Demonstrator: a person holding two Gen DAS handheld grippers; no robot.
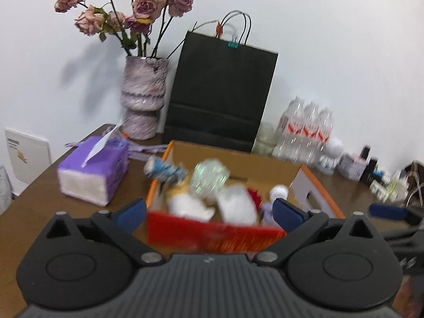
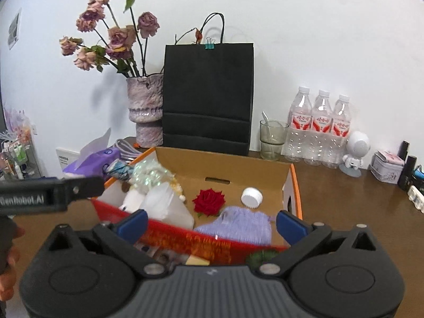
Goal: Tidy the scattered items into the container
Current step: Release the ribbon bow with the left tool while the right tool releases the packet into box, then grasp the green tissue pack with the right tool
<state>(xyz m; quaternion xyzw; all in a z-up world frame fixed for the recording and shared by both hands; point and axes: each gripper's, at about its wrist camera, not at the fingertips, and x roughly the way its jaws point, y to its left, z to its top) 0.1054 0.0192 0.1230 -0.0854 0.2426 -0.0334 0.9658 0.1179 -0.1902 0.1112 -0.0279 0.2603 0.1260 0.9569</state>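
A cardboard box (image 1: 212, 235) with a red front wall and orange edges stands on the brown table. In the right wrist view the box (image 2: 225, 164) holds a red fabric rose (image 2: 209, 202), a white cap (image 2: 251, 197), a lilac knitted pouch (image 2: 238, 226), a white bag (image 2: 164, 206), a glittery bag (image 2: 151, 176) and a blue patterned item (image 2: 120, 169). My left gripper (image 1: 209, 213) hangs open just before the box's front wall, nothing between its blue pads. My right gripper (image 2: 212, 225) is open too, over the front wall, holding nothing.
Behind the box stand a purple vase (image 2: 145, 111) of dried roses, a black paper bag (image 2: 208, 95), a glass (image 2: 271, 140), three water bottles (image 2: 320, 129) and a white figure (image 2: 355, 148). A purple tissue pack (image 1: 92, 172) lies left; small tins and bottles right. A hand (image 2: 8, 265) shows lower left.
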